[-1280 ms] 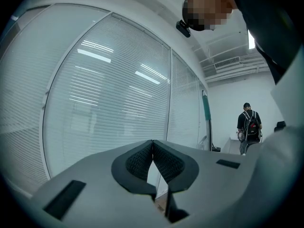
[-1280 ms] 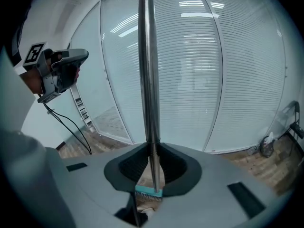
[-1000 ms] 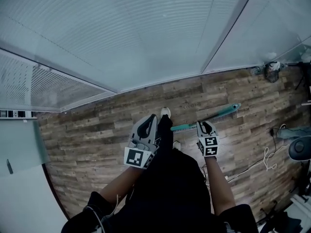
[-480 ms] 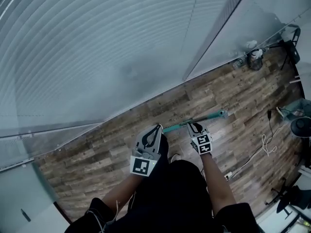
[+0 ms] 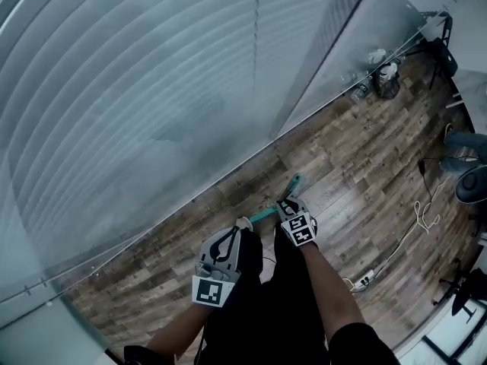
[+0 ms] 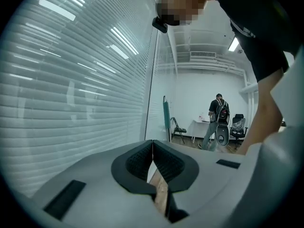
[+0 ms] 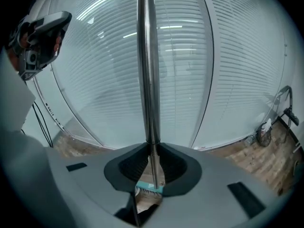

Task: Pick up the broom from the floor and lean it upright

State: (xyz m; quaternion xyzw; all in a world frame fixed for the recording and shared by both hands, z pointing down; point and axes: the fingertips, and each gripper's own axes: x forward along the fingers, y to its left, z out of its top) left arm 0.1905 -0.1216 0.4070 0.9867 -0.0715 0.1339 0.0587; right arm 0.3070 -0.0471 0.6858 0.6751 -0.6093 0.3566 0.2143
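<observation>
My right gripper [image 5: 288,204] [image 7: 152,146] is shut on the broom [image 5: 294,181], whose teal part shows foreshortened in the head view, standing steeply over the wood floor near the glass wall. In the right gripper view the broom's metal pole [image 7: 147,70] rises straight up from between the jaws, and its teal head [image 7: 149,189] shows below them. My left gripper [image 5: 230,236] [image 6: 152,144] hangs to the left of the broom, apart from it. Its jaws are shut with nothing between them.
A glass wall with white blinds [image 5: 152,97] runs along the wood floor [image 5: 342,158]. Bottles and clutter [image 5: 380,74] sit in the far corner, a fan [image 5: 472,182] and cables with a power strip [image 5: 365,276] at the right. A person [image 6: 216,120] stands far off in the left gripper view.
The broom has swung from lying nearly level to standing steeply in the right gripper. Both grippers have sunk and shifted, and the head view has turned along the wall.
</observation>
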